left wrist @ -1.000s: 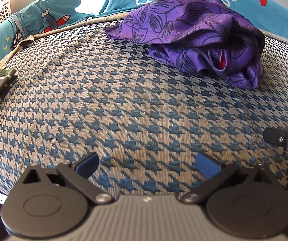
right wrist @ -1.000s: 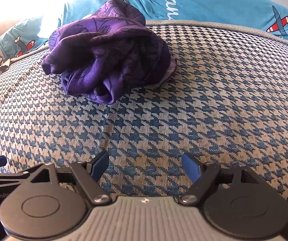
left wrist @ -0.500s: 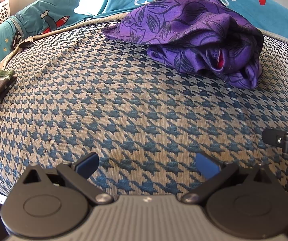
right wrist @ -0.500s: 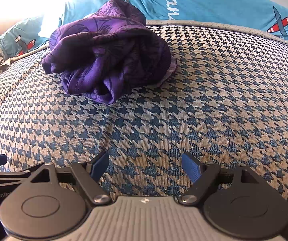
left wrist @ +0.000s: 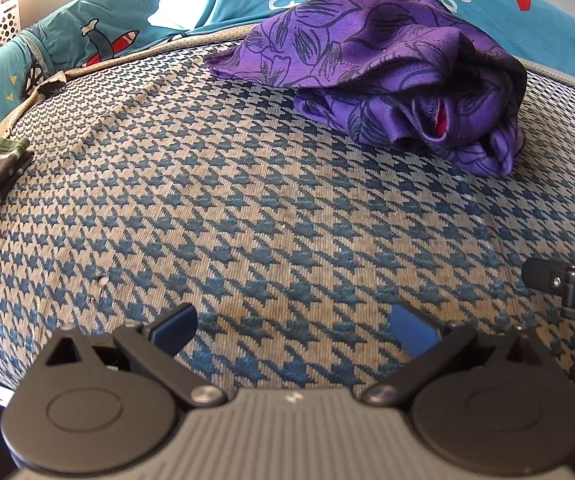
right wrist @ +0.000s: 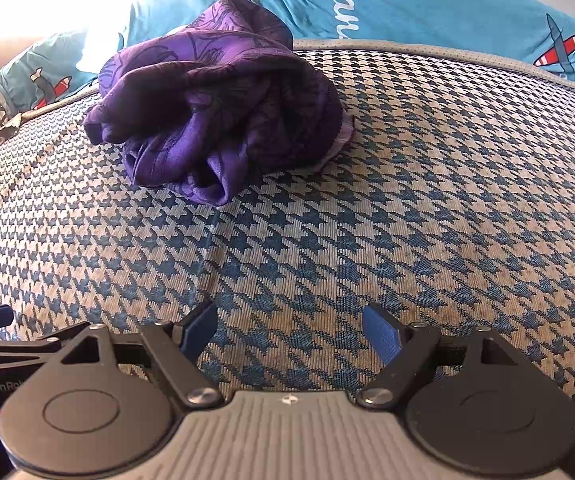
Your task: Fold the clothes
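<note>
Purple garment lies bunched at the far side of the houndstooth cushion, well apart from both tongs, left and right, spread and empty; spreading it flat should precede any fold.

1. Strong daylight comes in from the upper left of both views and blows that corner out to white.
2. The glare washes out the teal bedsheet near that corner.
3. The purple garment is dark and shadowed on its near folds in the right wrist view, and brighter in the left.
4. Fisheye distortion bulges the houndstooth cushion and darkens the frame corners.
5. The weave is sharp at centre and softer toward the edges.
</note>
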`<action>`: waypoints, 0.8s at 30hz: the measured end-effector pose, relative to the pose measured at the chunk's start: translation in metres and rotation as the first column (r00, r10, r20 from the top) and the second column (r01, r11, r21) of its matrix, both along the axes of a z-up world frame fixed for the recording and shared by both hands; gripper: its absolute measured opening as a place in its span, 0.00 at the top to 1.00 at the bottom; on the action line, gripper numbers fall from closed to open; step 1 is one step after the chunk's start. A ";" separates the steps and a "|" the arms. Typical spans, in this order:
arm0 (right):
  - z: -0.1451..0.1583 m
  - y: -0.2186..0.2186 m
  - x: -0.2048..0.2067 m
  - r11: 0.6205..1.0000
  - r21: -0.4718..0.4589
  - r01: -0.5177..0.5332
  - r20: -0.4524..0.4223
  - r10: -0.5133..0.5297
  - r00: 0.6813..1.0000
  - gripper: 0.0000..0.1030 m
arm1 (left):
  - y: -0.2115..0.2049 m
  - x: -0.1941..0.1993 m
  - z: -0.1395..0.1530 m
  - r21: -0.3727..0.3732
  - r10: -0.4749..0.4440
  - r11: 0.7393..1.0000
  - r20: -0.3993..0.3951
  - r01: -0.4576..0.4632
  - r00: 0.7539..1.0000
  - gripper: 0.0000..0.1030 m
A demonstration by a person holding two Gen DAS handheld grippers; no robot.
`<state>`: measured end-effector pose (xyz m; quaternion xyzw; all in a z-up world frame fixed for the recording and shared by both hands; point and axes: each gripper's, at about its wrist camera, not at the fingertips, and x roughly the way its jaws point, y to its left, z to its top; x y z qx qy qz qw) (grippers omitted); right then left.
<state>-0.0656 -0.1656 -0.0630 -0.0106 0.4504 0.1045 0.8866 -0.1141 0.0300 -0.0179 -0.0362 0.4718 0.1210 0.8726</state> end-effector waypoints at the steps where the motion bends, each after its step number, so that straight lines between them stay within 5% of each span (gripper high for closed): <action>1: 0.000 0.000 0.000 1.000 -0.001 -0.001 0.000 0.001 1.000 0.23 | 0.000 0.000 0.000 0.000 0.000 1.000 0.000 0.000 1.000 0.00; 24: -0.001 0.000 0.001 1.000 -0.006 -0.015 0.000 0.015 1.000 0.22 | 0.000 0.001 0.000 -0.003 0.005 1.000 -0.002 -0.005 1.000 0.00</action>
